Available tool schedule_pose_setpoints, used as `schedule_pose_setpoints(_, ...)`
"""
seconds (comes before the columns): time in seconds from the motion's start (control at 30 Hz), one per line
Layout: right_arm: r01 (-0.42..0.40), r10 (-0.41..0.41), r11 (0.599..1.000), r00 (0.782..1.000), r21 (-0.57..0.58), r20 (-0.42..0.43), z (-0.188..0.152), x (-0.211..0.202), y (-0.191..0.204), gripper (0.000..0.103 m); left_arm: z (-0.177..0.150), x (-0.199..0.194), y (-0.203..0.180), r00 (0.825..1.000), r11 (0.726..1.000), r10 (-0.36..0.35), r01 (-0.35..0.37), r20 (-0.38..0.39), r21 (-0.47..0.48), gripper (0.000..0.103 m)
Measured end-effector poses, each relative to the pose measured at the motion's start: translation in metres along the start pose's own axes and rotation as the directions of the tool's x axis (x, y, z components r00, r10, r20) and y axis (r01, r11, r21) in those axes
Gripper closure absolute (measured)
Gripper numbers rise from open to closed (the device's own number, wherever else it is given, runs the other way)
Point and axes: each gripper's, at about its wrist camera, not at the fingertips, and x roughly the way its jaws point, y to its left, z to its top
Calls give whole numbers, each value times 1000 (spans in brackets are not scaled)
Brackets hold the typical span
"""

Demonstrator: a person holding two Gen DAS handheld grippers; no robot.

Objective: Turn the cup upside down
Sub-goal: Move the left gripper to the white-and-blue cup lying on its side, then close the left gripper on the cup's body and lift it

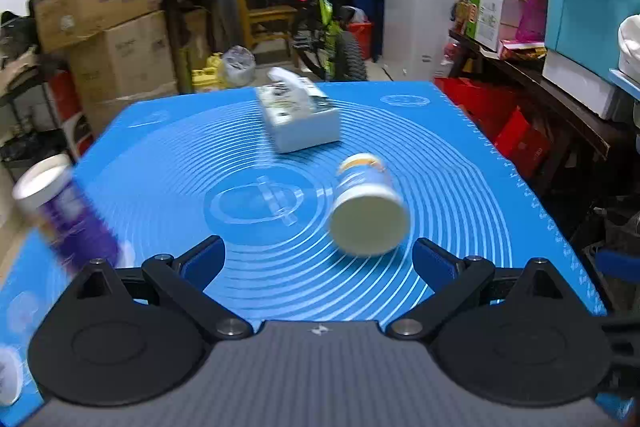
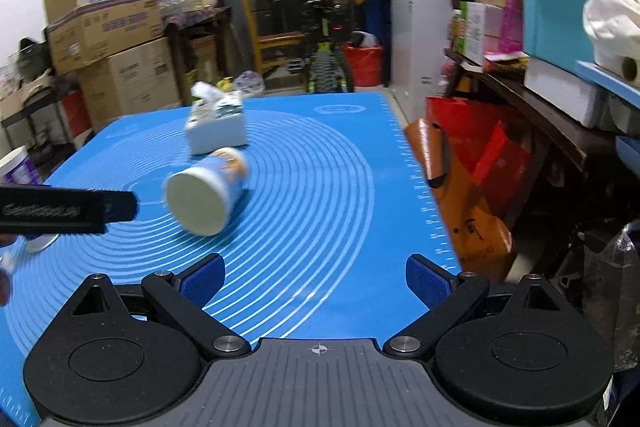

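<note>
— Where's the cup?

— The cup (image 1: 368, 209) lies on its side on the blue mat (image 1: 168, 163) that covers the table, pale round end toward me, just ahead of my left hand-held gripper (image 1: 318, 259). Those fingers are spread wide and grip nothing.

— And your right?

— My right hand-held gripper (image 2: 314, 277) is spread as well, empty, over bare mat nearer the table's right edge. From there the cup sits off to the left, close in front of the tissue box (image 2: 216, 131).

— Does either camera catch something the other misses?

— The left one shows a purple can (image 1: 60, 215) standing at the mat's left edge (blurred, white top). The right one shows only a sliver of it, but it catches the left gripper's black body from the side, plus an orange bag (image 2: 460, 195) beside the table.
</note>
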Motion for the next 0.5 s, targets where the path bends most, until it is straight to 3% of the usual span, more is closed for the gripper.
schedule_pose_setpoints(0.17,27,-27,999,1000,27,2,4,14,-15,6,13,34,-12,1000,998,-23,22,-18,-66,4)
schedule_pose_setpoints(0.4,35,-34,999,999,38,-23,0,29,-23,6,26,96,-27,997,1000,-9,8,-82,-13,4)
schedule_pose_setpoints(0.5,36,-35,999,999,38,-30,-1,32,-25,6,24,107,-28,994,999,-38,40,-103,18,17)
